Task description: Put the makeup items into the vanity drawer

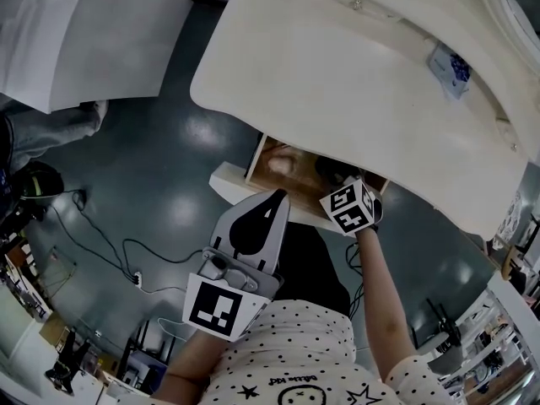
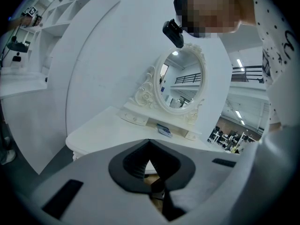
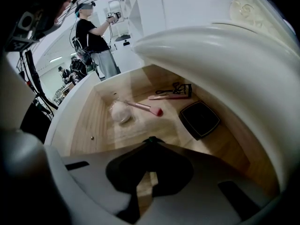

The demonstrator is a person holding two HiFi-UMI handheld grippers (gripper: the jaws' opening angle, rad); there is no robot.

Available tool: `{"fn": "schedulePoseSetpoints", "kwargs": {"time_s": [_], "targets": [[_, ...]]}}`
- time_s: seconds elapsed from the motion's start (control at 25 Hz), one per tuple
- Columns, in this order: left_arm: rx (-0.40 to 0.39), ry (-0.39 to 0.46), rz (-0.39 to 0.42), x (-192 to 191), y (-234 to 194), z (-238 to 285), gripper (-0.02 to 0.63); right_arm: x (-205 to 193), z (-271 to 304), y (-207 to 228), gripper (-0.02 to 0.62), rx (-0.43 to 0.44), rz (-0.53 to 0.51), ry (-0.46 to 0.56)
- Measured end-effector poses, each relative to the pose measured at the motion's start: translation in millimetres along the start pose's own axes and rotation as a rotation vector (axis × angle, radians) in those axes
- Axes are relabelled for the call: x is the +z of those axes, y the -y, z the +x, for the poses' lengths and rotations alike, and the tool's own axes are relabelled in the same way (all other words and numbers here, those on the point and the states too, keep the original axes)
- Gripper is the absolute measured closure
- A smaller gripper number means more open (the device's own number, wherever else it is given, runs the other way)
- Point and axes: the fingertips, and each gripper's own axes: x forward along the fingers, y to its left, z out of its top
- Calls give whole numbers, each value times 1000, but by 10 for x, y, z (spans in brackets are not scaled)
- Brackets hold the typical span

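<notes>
The vanity drawer (image 1: 263,155) stands pulled out under the white vanity top (image 1: 337,74). On its wooden floor (image 3: 108,135) lie a pale powder puff (image 3: 120,111), a pink brush (image 3: 146,108), a black eyelash curler (image 3: 177,88) and a black compact (image 3: 200,119). My right gripper (image 3: 150,140) is shut and empty, its tip low over the drawer floor in front of these items; its marker cube (image 1: 350,207) shows at the drawer front. My left gripper (image 1: 277,196) is shut and empty, held just outside the drawer's front edge and pointing at the vanity.
A small blue-and-white packet (image 1: 447,67) lies on the vanity top, below the oval mirror (image 2: 180,81). Cables (image 1: 110,251) trail over the dark floor at the left. A white panel (image 1: 84,32) stands at the upper left. A person (image 3: 91,36) stands far off beyond the drawer.
</notes>
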Motion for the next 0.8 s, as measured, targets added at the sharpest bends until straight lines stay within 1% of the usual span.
{"fn": "schedulePoseSetpoints", "kwargs": {"time_s": [0.12,0.24,0.32,0.4,0.48,0.68,0.8], "targets": [[-3,12,12,35,-25,-15,609,16,-3,16,584,-12,5,-3],[-2,3,6,33,-45,-31,609,18,2,21,581,-13,18,-12],[-1,3,1,33,-52,-28,609,7,12,23,561,-10,26,-17],[-4,3,17,29,-64,-31,609,0,27,12,531,1,38,-21],[-5,4,23,41,-75,-45,610,-1,30,-1,519,5,48,-25],[-3,13,-2,96,-94,-67,610,45,-9,-5,506,-12,68,-14],[-12,17,8,116,-88,-82,609,74,-60,5,506,-30,86,2]]}}
